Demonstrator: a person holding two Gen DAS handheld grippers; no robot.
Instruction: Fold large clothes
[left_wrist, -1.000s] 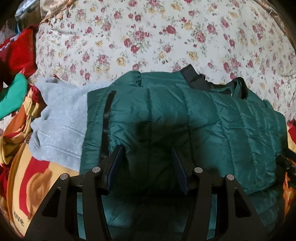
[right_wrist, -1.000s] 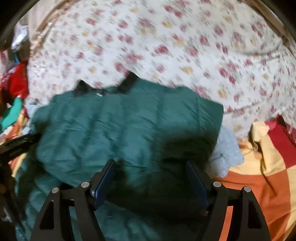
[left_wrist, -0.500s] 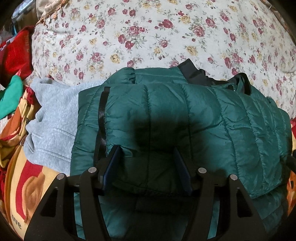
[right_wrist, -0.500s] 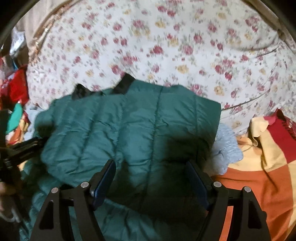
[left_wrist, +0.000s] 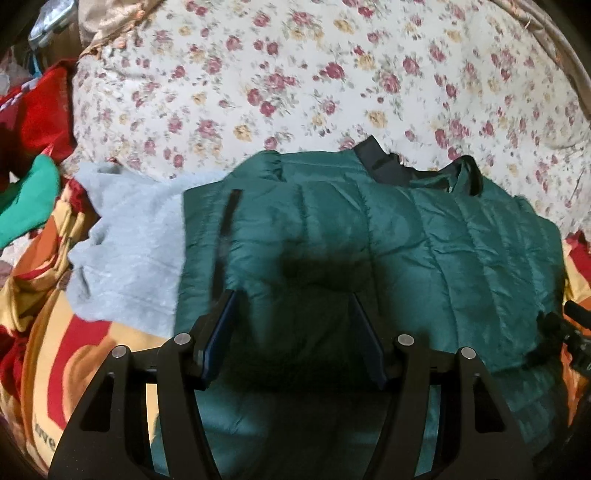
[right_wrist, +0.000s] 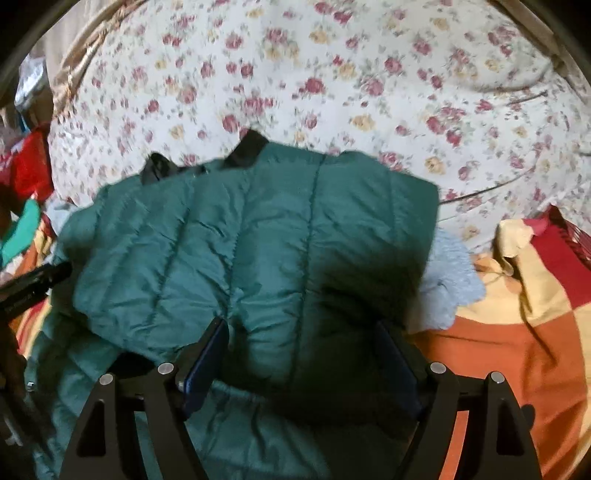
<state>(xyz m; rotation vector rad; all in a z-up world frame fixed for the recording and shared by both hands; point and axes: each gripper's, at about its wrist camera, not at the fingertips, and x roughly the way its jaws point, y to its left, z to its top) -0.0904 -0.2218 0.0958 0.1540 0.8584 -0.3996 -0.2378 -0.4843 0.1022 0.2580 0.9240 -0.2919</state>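
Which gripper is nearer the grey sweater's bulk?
Left. The left gripper sits over the jacket beside the sweater; the right gripper is near the jacket's far edge.

Rose-print bedspread; patterned blanket

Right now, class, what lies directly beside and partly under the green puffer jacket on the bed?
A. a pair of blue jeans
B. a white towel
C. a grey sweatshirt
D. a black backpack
C: a grey sweatshirt sticks out from under the edge of the green puffer jacket, which lies on the floral bedspread with both sets of jaws open over it.
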